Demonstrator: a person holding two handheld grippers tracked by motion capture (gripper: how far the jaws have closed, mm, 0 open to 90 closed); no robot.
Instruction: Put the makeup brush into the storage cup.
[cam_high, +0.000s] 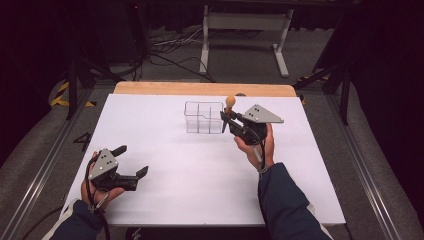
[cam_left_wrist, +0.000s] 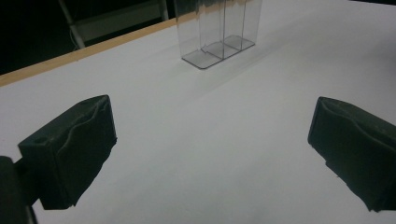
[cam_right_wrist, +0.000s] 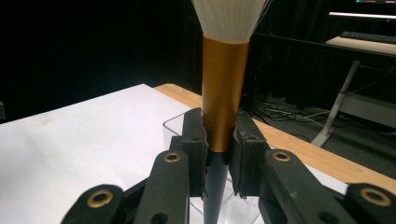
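Note:
A makeup brush (cam_right_wrist: 225, 88) with a gold ferrule, pale bristles and a black handle stands upright between the jaws of my right gripper (cam_right_wrist: 219, 144), which is shut on it. In the high view that right gripper (cam_high: 227, 121) holds the brush (cam_high: 230, 103) just right of a clear plastic organizer (cam_high: 204, 117) with several compartments. The organizer (cam_right_wrist: 173, 128) sits right behind the jaws in the right gripper view. My left gripper (cam_high: 131, 161) rests low at the table's near left, open and holding nothing. Its two black pads (cam_left_wrist: 70, 149) stand wide apart, with the organizer (cam_left_wrist: 219, 28) far ahead.
The white table top (cam_high: 200, 170) has a wooden strip (cam_high: 205, 89) along its far edge. Beyond it stand a white desk frame (cam_high: 245, 35) and cables on the floor. Dark stands flank the table on both sides.

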